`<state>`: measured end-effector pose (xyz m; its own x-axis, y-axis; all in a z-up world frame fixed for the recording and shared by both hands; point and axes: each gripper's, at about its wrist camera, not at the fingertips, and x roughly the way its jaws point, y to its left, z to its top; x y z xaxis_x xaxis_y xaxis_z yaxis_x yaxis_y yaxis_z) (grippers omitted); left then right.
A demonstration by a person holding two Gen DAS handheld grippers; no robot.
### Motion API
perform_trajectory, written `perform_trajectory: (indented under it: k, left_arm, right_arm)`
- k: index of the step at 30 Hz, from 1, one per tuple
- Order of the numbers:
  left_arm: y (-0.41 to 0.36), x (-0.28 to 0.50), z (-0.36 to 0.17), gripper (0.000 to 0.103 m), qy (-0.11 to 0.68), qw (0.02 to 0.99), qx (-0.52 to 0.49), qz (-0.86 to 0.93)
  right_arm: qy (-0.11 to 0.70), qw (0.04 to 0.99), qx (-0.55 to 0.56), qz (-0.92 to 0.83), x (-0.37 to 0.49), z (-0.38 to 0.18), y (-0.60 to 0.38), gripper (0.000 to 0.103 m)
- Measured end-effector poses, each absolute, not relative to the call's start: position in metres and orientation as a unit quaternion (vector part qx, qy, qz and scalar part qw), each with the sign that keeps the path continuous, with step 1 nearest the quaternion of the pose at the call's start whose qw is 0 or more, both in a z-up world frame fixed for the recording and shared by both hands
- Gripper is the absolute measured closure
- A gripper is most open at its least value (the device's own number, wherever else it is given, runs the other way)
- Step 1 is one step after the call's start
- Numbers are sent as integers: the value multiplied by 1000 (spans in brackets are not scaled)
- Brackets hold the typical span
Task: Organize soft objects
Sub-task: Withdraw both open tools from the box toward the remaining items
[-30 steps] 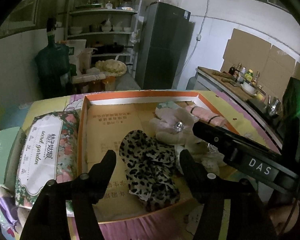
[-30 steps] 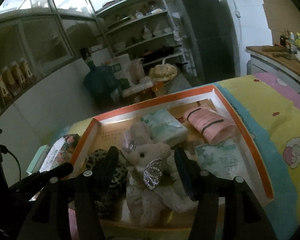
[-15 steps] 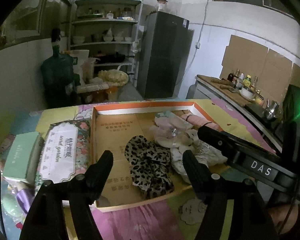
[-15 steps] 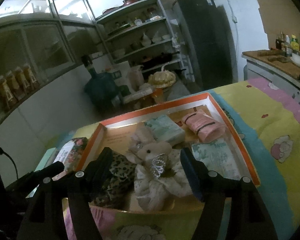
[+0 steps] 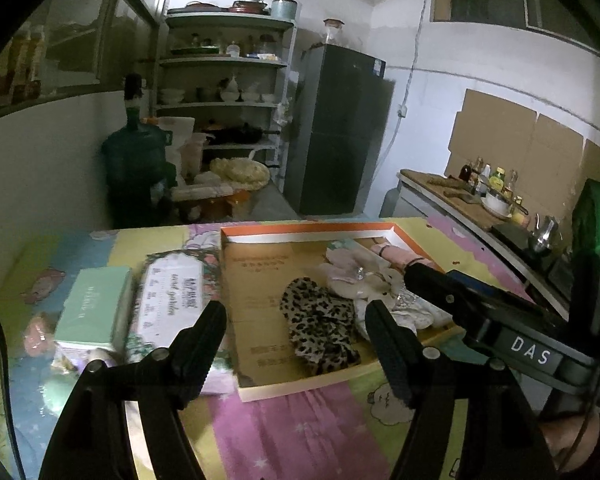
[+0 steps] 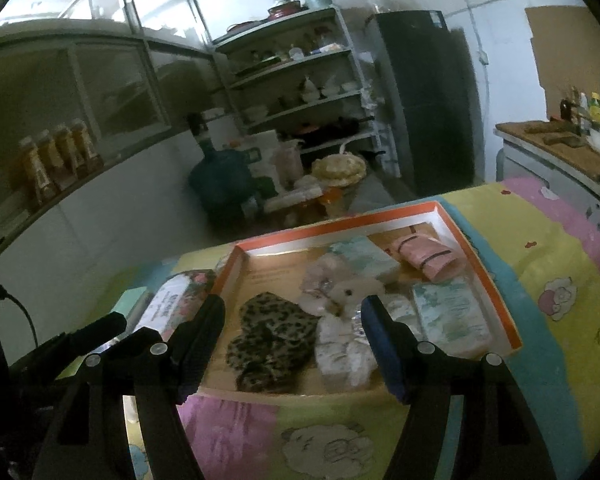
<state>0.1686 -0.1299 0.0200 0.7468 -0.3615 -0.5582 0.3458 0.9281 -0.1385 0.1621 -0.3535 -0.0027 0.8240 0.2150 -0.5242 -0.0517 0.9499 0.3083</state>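
Observation:
An orange-rimmed cardboard tray (image 5: 308, 227) (image 6: 332, 226) lies on a cartoon-print cloth. In it lie a leopard-print cloth (image 5: 320, 326) (image 6: 272, 336), a white plush rabbit (image 5: 360, 280) (image 6: 344, 300), a pink roll (image 6: 430, 256) and pale green tissue packs (image 6: 448, 314). My left gripper (image 5: 294, 320) hangs open above the tray's near left part, holding nothing. My right gripper (image 6: 292, 316) is open too, above the near edge, with the leopard cloth and the rabbit lying beyond its fingers. The right gripper's arm (image 5: 500, 324) crosses the left wrist view at the right.
A floral tissue pack (image 5: 172, 300) and a mint green box (image 5: 94, 308) lie left of the tray. Behind the table stand a large water bottle (image 5: 134, 172), shelves (image 5: 224, 92) and a dark fridge (image 5: 340, 128). A counter with bottles (image 5: 480, 196) runs along the right.
Both grippers have drawn back and up from the tray, so more of the cloth shows. The right gripper's jaws have widened and let go of the plush rabbit, which lies in the tray.

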Motion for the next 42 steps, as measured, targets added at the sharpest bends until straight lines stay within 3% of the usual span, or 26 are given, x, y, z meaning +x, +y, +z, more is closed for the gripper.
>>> perform_trajectory:
  k: [25,42]
  left_arm:
    - [-13,139,36,32,262,957,-57,-108]
    - [88,130,19,31,262,958,-107,-38]
  right_arm:
    - [281,948,82,125,139,21,-252,31]
    - [314,933,43,170,141,-3,-178,31]
